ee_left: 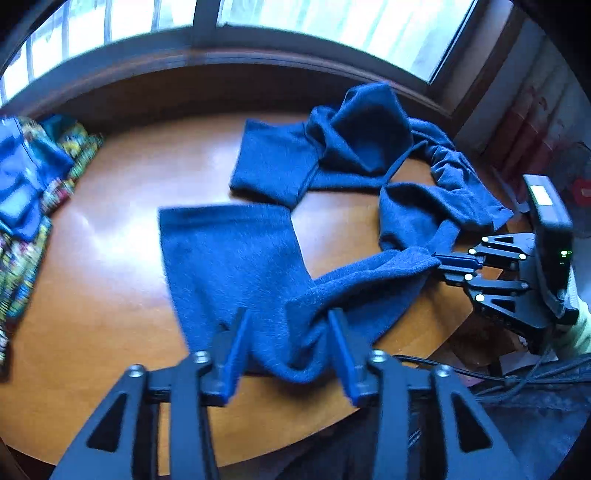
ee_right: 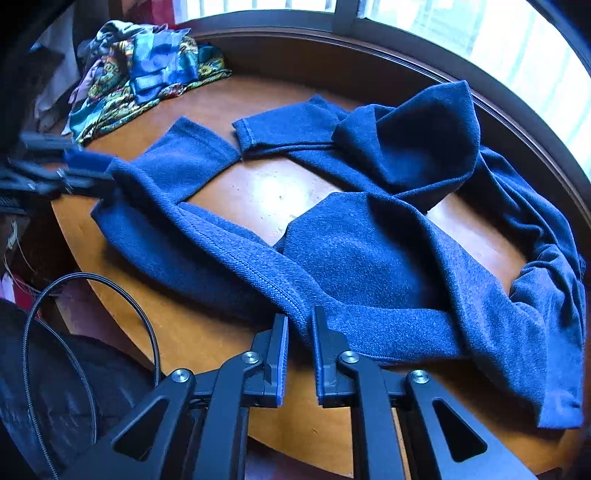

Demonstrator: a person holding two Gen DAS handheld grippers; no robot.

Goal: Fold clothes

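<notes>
— How many garments do you count on that round table [ee_left: 110, 266]?

— Two heaps. One blue fleece sweater [ee_right: 369, 251] sprawls across the middle and right of both views, and one bundle of patterned cloth [ee_right: 140, 81] sits at the upper left of the right wrist view, well apart from it.

— And the sweater's parts?

— I make out two cuffed ends lying flat toward the centre, and one hood-like bulge standing up near the window [ee_left: 332, 22] at the top.

— The two grippers?

— The left gripper [ee_left: 288, 332], bottom centre of its own view, has its blue fingers spread wide with a fold of sweater bunched between them; whether the pads actually press the cloth, I can't tell. The right gripper [ee_right: 300, 332] is nearly closed, pinching the stitched hem of the sweater at the table's near edge.

— Anything else?

— One black cable [ee_right: 92, 280] loops at the lower left of the right wrist view.
</notes>
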